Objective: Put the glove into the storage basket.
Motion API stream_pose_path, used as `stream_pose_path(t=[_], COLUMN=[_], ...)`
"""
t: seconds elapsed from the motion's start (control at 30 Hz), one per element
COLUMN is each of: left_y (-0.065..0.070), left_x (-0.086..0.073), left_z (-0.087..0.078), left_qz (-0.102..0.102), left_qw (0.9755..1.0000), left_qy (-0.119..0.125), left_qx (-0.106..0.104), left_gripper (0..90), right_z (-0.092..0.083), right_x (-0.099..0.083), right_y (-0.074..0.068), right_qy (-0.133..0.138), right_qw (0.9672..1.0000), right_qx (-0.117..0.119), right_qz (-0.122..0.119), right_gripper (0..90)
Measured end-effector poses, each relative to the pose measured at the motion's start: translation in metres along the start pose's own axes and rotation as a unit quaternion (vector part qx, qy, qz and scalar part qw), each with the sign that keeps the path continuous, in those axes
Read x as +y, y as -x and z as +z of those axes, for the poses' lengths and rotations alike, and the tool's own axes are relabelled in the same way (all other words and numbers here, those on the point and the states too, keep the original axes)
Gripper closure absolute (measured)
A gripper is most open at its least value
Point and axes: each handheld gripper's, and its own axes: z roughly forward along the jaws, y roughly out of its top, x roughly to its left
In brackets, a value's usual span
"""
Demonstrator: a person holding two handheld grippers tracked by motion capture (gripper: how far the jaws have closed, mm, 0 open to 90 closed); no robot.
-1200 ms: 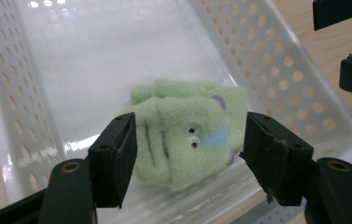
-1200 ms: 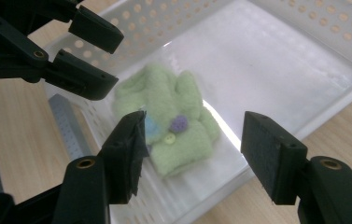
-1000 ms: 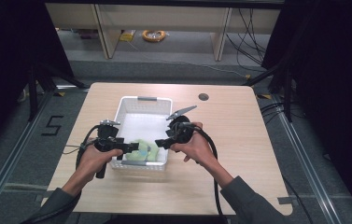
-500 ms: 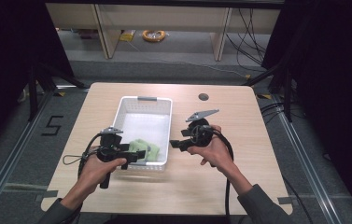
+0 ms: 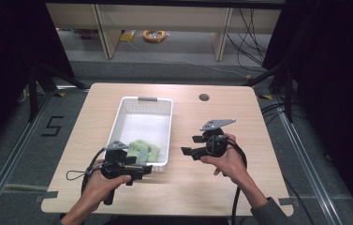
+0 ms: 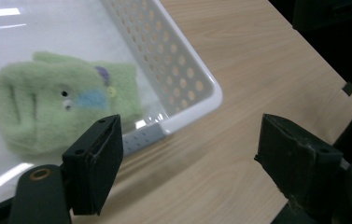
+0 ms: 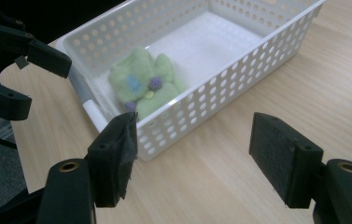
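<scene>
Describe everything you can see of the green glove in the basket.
The green glove is a soft, fuzzy fleece piece, pale green, with stubby fingers and small sewn-on trims: a blue patch, purple and yellow dots, and two tiny dark dots like eyes. It lies flat and limp on the floor of the white perforated basket, at the end nearest the person, close to the end wall with the grey handle. Whether it is a single glove or a pair laid together cannot be told. No gripper touches it.
</scene>
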Motion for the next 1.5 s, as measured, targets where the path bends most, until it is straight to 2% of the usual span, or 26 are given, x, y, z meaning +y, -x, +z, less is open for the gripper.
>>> stream_pose_path(t=[0.07,0.17,0.3,0.33,0.4,0.43,0.47,0.53,0.63,0.73,0.77,0.8,0.87,0.93,0.97,1.0,1.03,1.07,1.13,1.17,1.2,1.23,1.37,1.4,1.43,1.5], left_y=[0.004,0.009,0.014,0.015,0.016,0.017,0.018,0.019,0.020,0.020,0.021,0.020,0.020,0.020,0.020,0.020,0.020,0.019,0.020,0.020,0.019,0.020,0.020,0.020,0.019,0.020], left_x=[-0.004,-0.010,-0.015,-0.016,-0.019,-0.020,-0.021,-0.024,-0.028,-0.030,-0.031,-0.032,-0.035,-0.037,-0.039,-0.040,-0.041,-0.042,-0.045,-0.046,-0.047,-0.049,-0.054,-0.056,-0.057,-0.061], left_z=[0.001,0.002,0.005,0.007,0.009,0.009,0.010,0.012,0.015,0.016,0.017,0.017,0.017,0.018,0.018,0.019,0.019,0.019,0.020,0.021,0.019,0.021,0.023,0.024,0.024,0.026], left_qz=[0.001,0.014,0.021,0.024,0.027,0.029,0.029,0.034,0.040,0.040,0.041,0.046,0.045,0.048,0.051,0.051,0.050,0.058,0.054,0.053,0.063,0.056,0.063,0.066,0.070,0.069], left_qw=[1.0000,0.9998,0.9996,0.9995,0.9993,0.9993,0.9993,0.9991,0.9989,0.9989,0.9989,0.9988,0.9988,0.9987,0.9986,0.9986,0.9986,0.9982,0.9985,0.9985,0.9980,0.9983,0.9979,0.9978,0.9975,0.9975], left_qy=[0.004,0.002,0.004,0.006,0.007,0.006,0.008,0.007,0.007,0.012,0.011,0.010,0.007,0.007,0.003,0.003,0.002,-0.003,0.003,0.003,-0.004,0.002,0.000,-0.002,-0.006,-0.003], left_qx=[-0.005,-0.011,-0.019,-0.020,-0.023,-0.024,-0.024,-0.023,-0.022,-0.020,-0.018,-0.018,-0.018,-0.014,-0.013,-0.014,-0.013,-0.014,-0.013,-0.014,-0.011,-0.013,-0.013,-0.012,-0.012,-0.013], left_gripper=[22.0,22.0,21.9,21.9,21.8,21.7,21.6,21.4,21.3,21.3,21.3,21.2,21.2,21.1,21.1,21.1,21.1,21.0,21.0,20.9,20.8,20.7,19.6,19.6,19.5,19.3], right_z=[-0.003,-0.008,-0.014,-0.014,-0.015,-0.018,-0.017,-0.019,-0.019,-0.020,-0.021,-0.022,-0.022,-0.024,-0.026,-0.027,-0.027,-0.029,-0.030,-0.030,-0.031,-0.031,-0.033,-0.035,-0.034,-0.034], right_x=[-0.004,-0.012,-0.020,-0.023,-0.028,-0.030,-0.032,-0.037,-0.045,-0.051,-0.052,-0.053,-0.057,-0.059,-0.060,-0.062,-0.064,-0.065,-0.069,-0.071,-0.072,-0.075,-0.084,-0.087,-0.091,-0.096], right_y=[0.001,-0.001,0.000,-0.001,0.001,-0.002,0.000,0.001,0.004,0.007,0.005,0.006,0.006,0.008,0.006,0.007,0.006,0.007,0.006,0.006,0.006,0.004,0.002,0.002,0.001,0.002], right_qy=[0.002,0.000,0.007,0.011,0.018,0.010,0.017,0.014,0.026,0.017,0.012,0.013,0.018,0.018,0.015,0.019,0.022,0.020,0.025,0.029,0.028,0.037,0.042,0.037,0.034,0.034], right_qw=[0.9999,1.0000,0.9997,0.9998,0.9998,0.9998,0.9998,0.9998,0.9995,0.9997,0.9996,0.9996,0.9994,0.9995,0.9995,0.9994,0.9992,0.9993,0.9990,0.9992,0.9990,0.9990,0.9987,0.9988,0.9989,0.9990], right_qx=[-0.010,-0.004,-0.020,-0.016,-0.011,-0.014,-0.013,-0.015,-0.019,-0.018,-0.021,-0.025,-0.029,-0.025,-0.027,-0.028,-0.032,-0.031,-0.036,-0.027,-0.035,-0.027,-0.027,-0.032,-0.025,-0.023], right_qz=[-0.002,0.002,-0.011,-0.003,-0.006,0.007,-0.003,0.003,-0.001,-0.002,0.012,0.004,0.010,0.004,0.013,0.006,0.013,0.003,0.001,0.002,-0.002,0.001,0.009,0.009,0.019,0.015], right_gripper=[33.5,33.3,32.8,32.7,31.7,31.2,30.8,30.7,30.7,30.4,30.3,30.3,30.3,30.0,30.0,30.0,30.0,29.9,29.6,29.5,29.1,28.7,26.2,25.6,25.1,23.6])
